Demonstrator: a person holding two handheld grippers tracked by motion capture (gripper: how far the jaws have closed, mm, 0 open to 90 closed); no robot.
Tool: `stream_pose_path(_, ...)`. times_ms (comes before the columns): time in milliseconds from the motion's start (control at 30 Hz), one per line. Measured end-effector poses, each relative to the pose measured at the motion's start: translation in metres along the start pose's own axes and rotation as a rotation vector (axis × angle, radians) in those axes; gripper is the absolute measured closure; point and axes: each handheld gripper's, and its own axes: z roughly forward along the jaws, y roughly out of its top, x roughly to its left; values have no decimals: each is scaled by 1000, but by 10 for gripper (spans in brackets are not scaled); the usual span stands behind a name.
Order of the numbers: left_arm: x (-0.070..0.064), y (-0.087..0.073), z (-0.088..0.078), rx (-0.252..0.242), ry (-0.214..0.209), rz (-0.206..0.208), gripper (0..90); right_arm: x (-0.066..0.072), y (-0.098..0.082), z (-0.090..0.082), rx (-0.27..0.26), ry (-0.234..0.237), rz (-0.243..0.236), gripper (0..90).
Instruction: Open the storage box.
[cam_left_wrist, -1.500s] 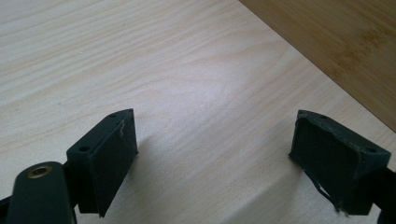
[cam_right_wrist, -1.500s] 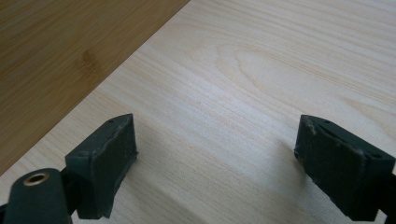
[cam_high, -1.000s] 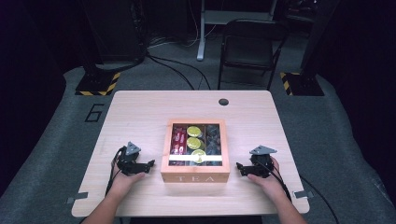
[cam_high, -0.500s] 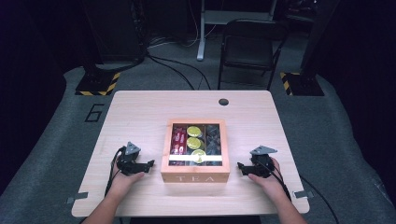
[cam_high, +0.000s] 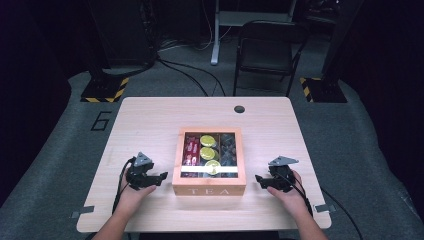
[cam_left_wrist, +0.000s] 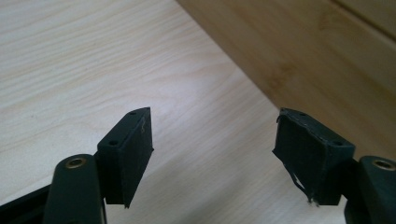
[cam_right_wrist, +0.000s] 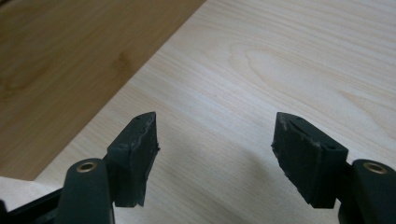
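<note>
**A:** High view first: the tea box (cam_high: 209, 162) sits mid-table toward the near edge, lid shut, with red packets, yellow-green rounds and dark stuff showing through the window. The left gripper (cam_high: 159, 177) rests on the table (cam_high: 150, 120) just beside the box's left wall, and the right gripper (cam_high: 259, 179) is near the right wall. Neither touches it.

**B:** And the left gripper view?

**A:** Jaws spread wide, nothing between them, just tabletop. The box's wooden side (cam_left_wrist: 327, 51) runs across the top right, close to the right jaw.

**B:** Right gripper view the same?

**A:** Pretty much. Jaws wide, empty, with the box wall (cam_right_wrist: 70, 60) at upper left.

**B:** So what goes wrong?

**A:** My guess: if only one side pushes in, the box slides or twists on that smooth table. Squeezing the lid unevenly could tip it and jostle the contents.
</note>
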Motion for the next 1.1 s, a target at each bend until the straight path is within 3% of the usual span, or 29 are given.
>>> stream_pose_path(167,-5,2,-4,-17,-17,3,297,6,3,-6,-32,13,-1,317)
stream_pose_path(433,-9,5,-10,-15,-28,-26,324,16,7,-20,-78,30,-22,341)
stream_pose_path(767,-13,9,-22,-66,-61,-47,348,18,11,-38,-120,48,2,359)
stream_pose_path(800,-13,10,-26,-78,-64,-65,353,19,12,-39,-129,53,-3,359)
stream_pose_path(933,-15,11,-31,-71,-47,-62,371,23,15,-44,-140,66,-11,359)
stream_pose_path(1100,-17,13,-36,-81,-58,-51,371,28,16,-48,-154,76,-9,368)
